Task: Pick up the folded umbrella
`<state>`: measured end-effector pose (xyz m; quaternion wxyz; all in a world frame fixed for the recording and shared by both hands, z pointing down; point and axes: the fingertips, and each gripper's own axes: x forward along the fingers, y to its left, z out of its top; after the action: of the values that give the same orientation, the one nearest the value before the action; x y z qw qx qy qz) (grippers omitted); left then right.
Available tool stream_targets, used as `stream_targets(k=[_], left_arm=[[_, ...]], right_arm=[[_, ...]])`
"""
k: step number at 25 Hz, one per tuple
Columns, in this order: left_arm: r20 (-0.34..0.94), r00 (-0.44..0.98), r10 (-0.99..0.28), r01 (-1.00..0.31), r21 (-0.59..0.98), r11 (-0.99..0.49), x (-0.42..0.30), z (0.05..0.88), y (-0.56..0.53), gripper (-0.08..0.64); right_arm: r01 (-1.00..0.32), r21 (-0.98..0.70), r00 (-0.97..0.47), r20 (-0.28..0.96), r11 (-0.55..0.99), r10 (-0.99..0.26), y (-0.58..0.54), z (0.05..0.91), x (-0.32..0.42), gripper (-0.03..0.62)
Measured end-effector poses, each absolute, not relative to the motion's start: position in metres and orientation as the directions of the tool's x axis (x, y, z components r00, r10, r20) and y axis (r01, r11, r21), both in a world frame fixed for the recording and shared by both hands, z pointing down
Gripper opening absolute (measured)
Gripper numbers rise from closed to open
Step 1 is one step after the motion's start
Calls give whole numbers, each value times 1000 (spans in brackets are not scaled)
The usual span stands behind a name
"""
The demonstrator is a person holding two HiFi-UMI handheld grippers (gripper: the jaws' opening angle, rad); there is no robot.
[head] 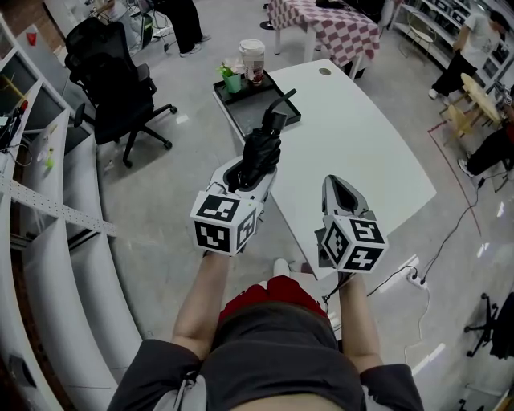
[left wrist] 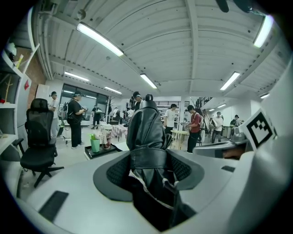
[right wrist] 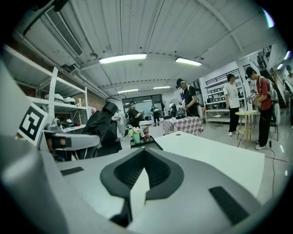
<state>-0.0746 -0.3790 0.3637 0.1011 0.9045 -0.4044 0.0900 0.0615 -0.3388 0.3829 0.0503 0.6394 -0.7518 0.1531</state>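
Observation:
The folded black umbrella (head: 261,152) is lifted above the near left edge of the white table (head: 361,144), its handle pointing away from me toward the tray. My left gripper (head: 253,172) is shut on its wrapped body. In the left gripper view the umbrella (left wrist: 145,132) stands between the two pads and fills the gap of the left gripper (left wrist: 149,169). My right gripper (head: 336,183) hangs beside it to the right, over the table's near edge, shut and empty. In the right gripper view the right gripper (right wrist: 144,153) has its tips together, and the umbrella (right wrist: 101,125) shows at the left.
A black tray (head: 241,108) at the table's far left end holds a green cup (head: 232,82) and a tall drink cup (head: 251,58). A black office chair (head: 112,80) stands left, curved white shelving (head: 48,241) nearer. A checkered table (head: 329,24) and people stand beyond.

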Motion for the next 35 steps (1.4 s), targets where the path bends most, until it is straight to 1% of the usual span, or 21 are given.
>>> stream_targets(k=[15, 35], left_arm=[[160, 610, -776, -792, 96, -603, -112, 332, -350, 218], [109, 576, -810, -817, 110, -566, -149, 315, -315, 218]], right_arm=[[-968, -161, -220, 195, 191, -956, -322, 357, 43, 18], [-952, -114, -296, 123, 283, -947, -301, 329, 8, 18]])
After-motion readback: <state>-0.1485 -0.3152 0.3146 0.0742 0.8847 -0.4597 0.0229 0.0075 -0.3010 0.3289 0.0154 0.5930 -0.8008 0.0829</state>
